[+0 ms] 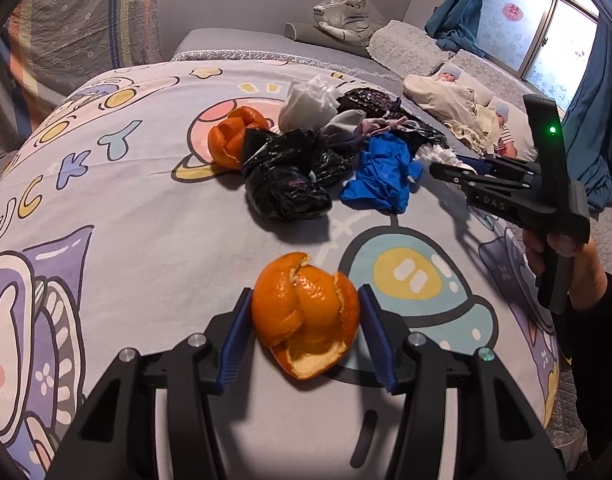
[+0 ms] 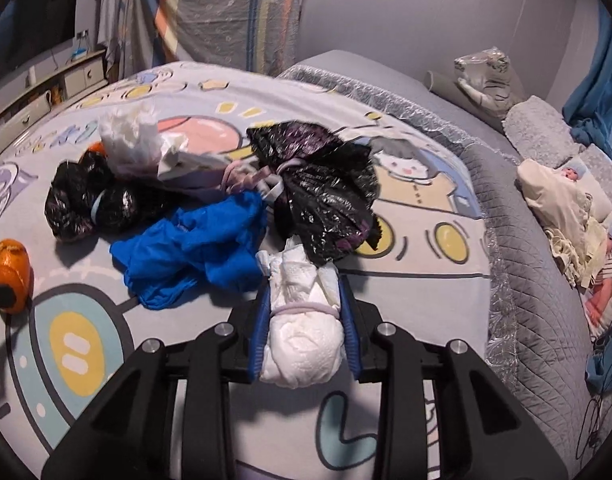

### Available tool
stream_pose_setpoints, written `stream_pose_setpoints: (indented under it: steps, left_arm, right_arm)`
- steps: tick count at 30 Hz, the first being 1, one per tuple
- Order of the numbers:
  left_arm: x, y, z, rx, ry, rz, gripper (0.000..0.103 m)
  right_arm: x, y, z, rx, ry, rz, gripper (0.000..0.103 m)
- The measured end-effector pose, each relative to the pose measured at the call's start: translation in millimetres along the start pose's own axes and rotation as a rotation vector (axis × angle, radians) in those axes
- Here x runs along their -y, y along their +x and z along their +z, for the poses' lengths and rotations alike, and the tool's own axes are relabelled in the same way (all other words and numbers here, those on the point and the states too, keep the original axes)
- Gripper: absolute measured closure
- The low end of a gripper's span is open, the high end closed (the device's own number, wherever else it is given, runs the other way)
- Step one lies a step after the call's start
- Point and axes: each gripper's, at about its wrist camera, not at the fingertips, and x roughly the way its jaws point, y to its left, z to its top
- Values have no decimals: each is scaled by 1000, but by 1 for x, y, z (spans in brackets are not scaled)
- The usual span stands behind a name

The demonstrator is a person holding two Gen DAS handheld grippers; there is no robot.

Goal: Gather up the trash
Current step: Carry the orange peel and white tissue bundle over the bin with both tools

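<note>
Cartoon-printed bedding (image 1: 117, 216) carries the litter. Nearest, the left gripper (image 1: 306, 320) brackets a curled orange peel (image 1: 306, 316), its pads touching both flanks. The right gripper (image 2: 303, 320) clamps a white banded wad (image 2: 301, 332). Beyond lie a blue glove (image 2: 193, 248), black bags (image 2: 322, 188) and crumpled tissue (image 1: 310, 100).

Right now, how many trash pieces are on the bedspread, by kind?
Orange peels: 2, one between the left gripper's fingers, one in the pile
Black plastic bags: 2
Blue glove: 1
White tissue wads: 2
Total: 7
</note>
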Motion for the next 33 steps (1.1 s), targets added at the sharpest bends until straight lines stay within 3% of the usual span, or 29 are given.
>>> stream_pose_setpoints:
  steps: [8, 19, 27, 33]
  left_arm:
    - [13, -22, 7, 71, 32, 14, 54]
    - [57, -58, 34, 223, 107, 22, 54]
    - [102, -70, 44, 275, 168, -32, 54]
    - [138, -72, 47, 289, 220, -80, 54]
  right_arm:
    - [7, -33, -1, 77, 65, 2, 73]
    - [19, -119, -21, 267, 160, -39, 73]
    - [33, -175, -53, 355, 232, -95, 73]
    - [48, -198, -77, 355, 287, -154, 73]
